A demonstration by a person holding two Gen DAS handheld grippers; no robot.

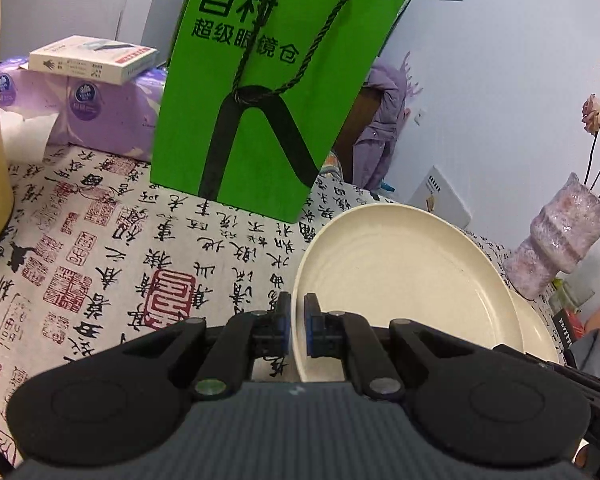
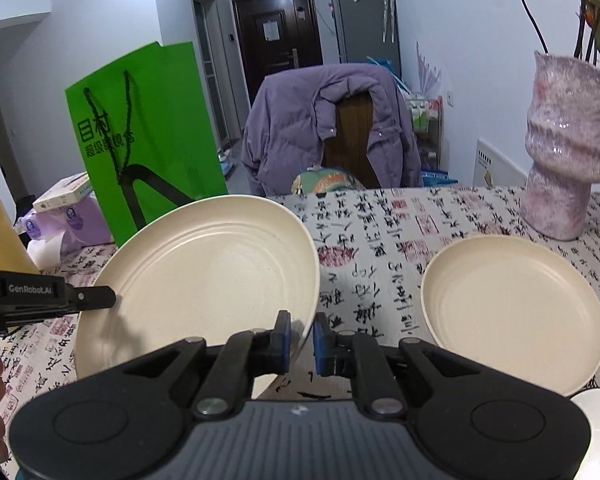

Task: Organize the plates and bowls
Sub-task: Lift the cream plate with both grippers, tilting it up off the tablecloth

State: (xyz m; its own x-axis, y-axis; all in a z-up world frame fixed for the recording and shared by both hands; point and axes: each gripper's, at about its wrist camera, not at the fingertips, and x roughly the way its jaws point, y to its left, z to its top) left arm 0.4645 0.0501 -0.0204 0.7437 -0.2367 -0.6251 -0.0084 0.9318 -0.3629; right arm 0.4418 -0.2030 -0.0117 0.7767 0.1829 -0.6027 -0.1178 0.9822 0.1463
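The plate (image 2: 204, 272), cream and ringed inside, is held tilted above the table (image 2: 384, 232), its far edge raised and its face turned toward the right wrist camera. The left tongs (image 1: 297, 326) are clenched on its rim, one blue pad (image 1: 285, 328) on each side of the edge; from the right view they reach in from the left (image 2: 96, 298) and meet the plate's left rim. The right tongs (image 2: 302, 340) straddle the plate's near right rim with a narrow gap between pad and plate, so I cannot tell whether they are gripping it or merely around it. A second plate (image 2: 512, 312) of the same colour lies flat on the table to the right, apart from the lifted one. Just past it stands a pink vase (image 2: 568, 148) with dried flowers. A green bag (image 1: 268, 92) stands upright on the table behind the lifted plate, with a tissue pack (image 1: 100, 116) and a box (image 1: 92, 58) on top of it to the left. A purple jacket (image 2: 300, 120) hangs over a chair at the far side.
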